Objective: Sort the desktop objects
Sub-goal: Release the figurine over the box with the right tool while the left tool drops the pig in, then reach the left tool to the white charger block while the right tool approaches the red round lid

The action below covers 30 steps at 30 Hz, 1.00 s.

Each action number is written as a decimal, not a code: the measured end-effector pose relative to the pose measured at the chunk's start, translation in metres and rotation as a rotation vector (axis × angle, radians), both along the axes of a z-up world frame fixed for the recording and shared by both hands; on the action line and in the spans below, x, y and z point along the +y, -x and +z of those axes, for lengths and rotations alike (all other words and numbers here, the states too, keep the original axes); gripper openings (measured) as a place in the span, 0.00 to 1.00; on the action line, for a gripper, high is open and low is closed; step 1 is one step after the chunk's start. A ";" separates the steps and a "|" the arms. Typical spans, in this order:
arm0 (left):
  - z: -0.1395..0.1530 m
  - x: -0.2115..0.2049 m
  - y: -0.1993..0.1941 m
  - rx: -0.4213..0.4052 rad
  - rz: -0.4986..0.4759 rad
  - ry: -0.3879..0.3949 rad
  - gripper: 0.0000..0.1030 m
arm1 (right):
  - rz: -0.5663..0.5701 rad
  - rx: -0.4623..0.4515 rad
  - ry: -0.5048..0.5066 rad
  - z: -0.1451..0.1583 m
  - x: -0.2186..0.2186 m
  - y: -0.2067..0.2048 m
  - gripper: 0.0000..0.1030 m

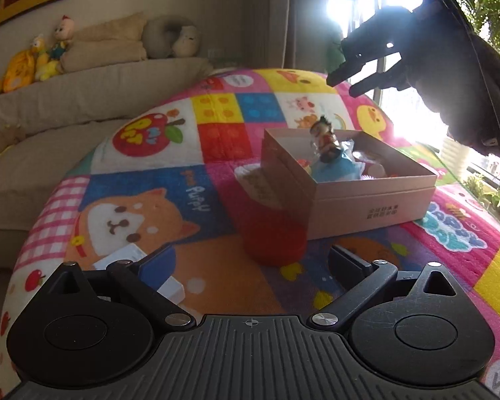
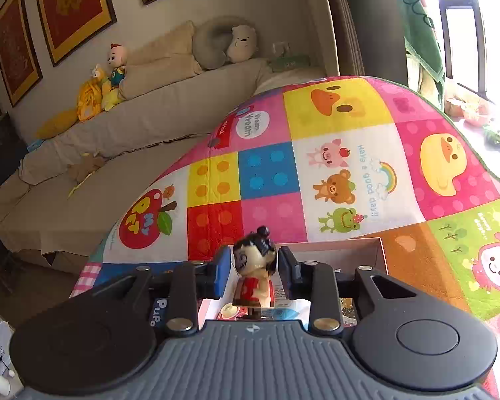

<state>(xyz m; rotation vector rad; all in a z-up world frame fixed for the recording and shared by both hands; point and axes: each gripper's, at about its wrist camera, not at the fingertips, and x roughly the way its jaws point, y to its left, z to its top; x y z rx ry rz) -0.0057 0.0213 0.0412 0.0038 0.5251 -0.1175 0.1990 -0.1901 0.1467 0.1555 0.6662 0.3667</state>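
**Left wrist view.** The cardboard box (image 1: 366, 200) stands on the patchwork mat (image 1: 143, 200). The figurine (image 1: 326, 140) is inside the box, slightly tilted, on a blue item (image 1: 333, 170). The right gripper (image 1: 345, 81) hangs above the box, clear of the figurine, with its jaws slightly parted and empty. This gap in height is visible only from here. The left gripper (image 1: 250, 266) is spread wide and holds nothing. A red cylinder (image 1: 273, 243) lies just beside the box's near corner. A small white case (image 1: 130, 256) lies further out from the box, by the left-hand finger.

**Right wrist view.** The figurine (image 2: 254, 266) appears framed between the blue pads (image 2: 221, 276) of the right gripper (image 2: 254, 268). The box (image 2: 366, 250) is below, and only its far rim shows. The red cylinder and the left gripper are out of sight.
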 end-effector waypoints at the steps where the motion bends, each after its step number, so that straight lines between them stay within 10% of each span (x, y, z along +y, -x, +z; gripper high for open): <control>1: -0.001 0.003 0.001 0.006 0.005 -0.005 0.99 | 0.008 0.004 -0.006 -0.002 0.002 0.001 0.33; 15: -0.007 0.021 -0.014 -0.001 -0.020 0.004 1.00 | 0.287 -0.174 0.233 -0.046 0.042 0.136 0.36; 30: -0.034 -0.015 -0.124 0.183 -0.385 0.061 1.00 | 0.052 0.015 0.128 -0.101 -0.070 0.167 0.69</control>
